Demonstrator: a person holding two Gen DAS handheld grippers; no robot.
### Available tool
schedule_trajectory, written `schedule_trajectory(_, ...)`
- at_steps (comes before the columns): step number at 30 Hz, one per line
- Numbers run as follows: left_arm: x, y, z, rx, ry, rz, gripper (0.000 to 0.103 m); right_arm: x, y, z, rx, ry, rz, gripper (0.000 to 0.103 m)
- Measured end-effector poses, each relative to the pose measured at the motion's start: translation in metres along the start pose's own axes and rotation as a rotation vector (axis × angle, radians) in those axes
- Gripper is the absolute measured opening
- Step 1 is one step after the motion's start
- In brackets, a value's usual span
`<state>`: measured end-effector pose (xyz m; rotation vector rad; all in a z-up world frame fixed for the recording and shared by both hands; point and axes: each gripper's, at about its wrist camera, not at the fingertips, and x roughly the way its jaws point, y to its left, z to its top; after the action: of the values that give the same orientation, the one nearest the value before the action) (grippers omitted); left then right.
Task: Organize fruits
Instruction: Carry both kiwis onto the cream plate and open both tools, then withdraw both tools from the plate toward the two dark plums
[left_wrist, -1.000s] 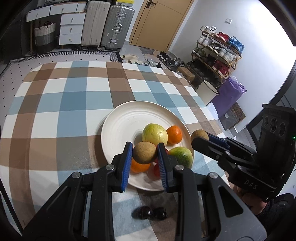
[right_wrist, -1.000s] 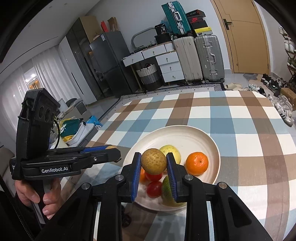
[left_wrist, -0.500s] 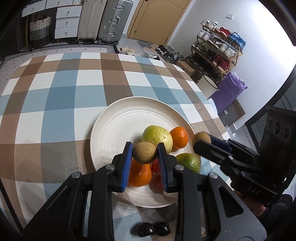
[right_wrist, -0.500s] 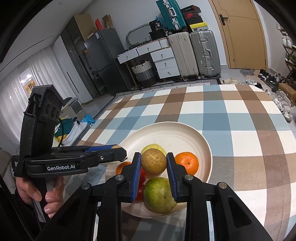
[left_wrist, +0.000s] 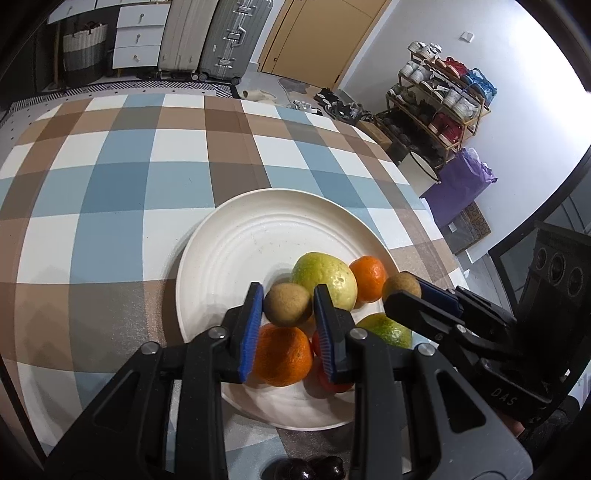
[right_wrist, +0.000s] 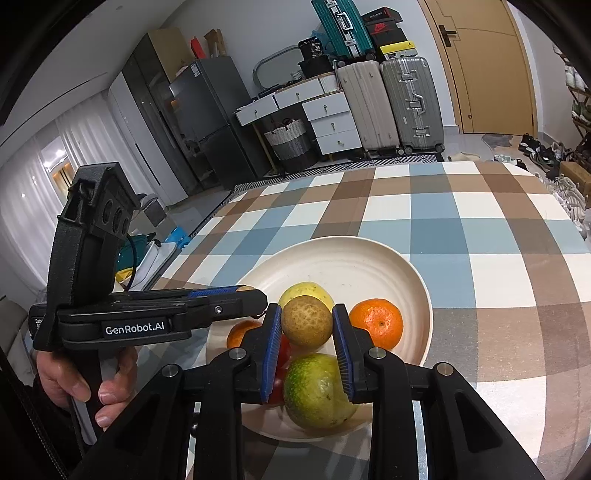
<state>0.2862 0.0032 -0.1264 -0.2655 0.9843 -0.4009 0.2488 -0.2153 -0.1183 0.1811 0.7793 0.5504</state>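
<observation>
A white plate (left_wrist: 236, 251) on the checked tablecloth holds a yellow-green guava (left_wrist: 325, 275), two oranges (left_wrist: 282, 354) (left_wrist: 367, 273), a green citrus (left_wrist: 388, 330) and red tomatoes (left_wrist: 332, 382). My left gripper (left_wrist: 288, 308) is shut on a small brown round fruit (left_wrist: 287, 304), held over the near part of the plate. My right gripper (right_wrist: 306, 325) is shut on another brown round fruit (right_wrist: 306, 320), over the plate's near right side; it also shows in the left wrist view (left_wrist: 400, 286). The plate (right_wrist: 354, 258) and left gripper (right_wrist: 255, 295) show in the right wrist view.
Two dark cherries (left_wrist: 308, 470) lie on the cloth by the near table edge. The table's far half (left_wrist: 155, 147) carries only the checked cloth. Suitcases (right_wrist: 391, 99), drawers and a shoe rack (left_wrist: 443, 107) stand on the floor beyond the table.
Both grippers have moved forward over the plate, each keeping its brown fruit. The fruit pile now sits closer beneath the fingers.
</observation>
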Motion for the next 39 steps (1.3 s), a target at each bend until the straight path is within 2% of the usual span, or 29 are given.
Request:
schedule_trajectory(4,0.001,0.0,0.001,0.004,-0.003,0.015,0.025,0.001,-0.005,-0.001,0.019,-0.003,-0.003,0.04)
schedule_trajectory(12,-0.014,0.001,-0.002,-0.011,-0.016,0.03,0.025,-0.012,-0.003,0.001,0.021,-0.047,0.0,0.042)
schedule_trajectory(16,-0.03,0.0,-0.006,-0.014,-0.038,0.048,0.026,-0.025,0.0,0.003,0.022,-0.081,0.008,0.047)
schedule_trajectory(18,-0.04,-0.002,-0.009,-0.013,-0.052,0.059,0.03,-0.032,0.004,0.004,0.018,-0.096,0.011,0.047)
schedule_trajectory(20,-0.049,-0.005,-0.014,-0.004,-0.071,0.087,0.038,-0.038,0.008,0.004,0.009,-0.105,0.013,0.048)
schedule_trajectory(25,-0.069,-0.014,-0.029,0.017,-0.092,0.111,0.041,-0.05,0.022,0.002,-0.012,-0.116,0.015,0.048)
schedule_trajectory(27,-0.077,-0.016,-0.037,0.018,-0.099,0.114,0.048,-0.055,0.028,-0.001,-0.019,-0.119,0.02,0.05)
schedule_trajectory(31,-0.093,-0.02,-0.05,0.013,-0.126,0.155,0.07,-0.063,0.04,-0.008,-0.033,-0.122,0.024,0.051)
schedule_trajectory(33,-0.101,-0.022,-0.055,0.014,-0.14,0.17,0.074,-0.067,0.046,-0.013,-0.04,-0.123,0.029,0.053)
schedule_trajectory(35,-0.108,-0.023,-0.06,0.019,-0.154,0.183,0.077,-0.07,0.05,-0.017,-0.044,-0.125,0.026,0.063)
schedule_trajectory(39,-0.123,-0.022,-0.071,0.002,-0.185,0.197,0.082,-0.08,0.059,-0.025,-0.056,-0.141,0.023,0.067)
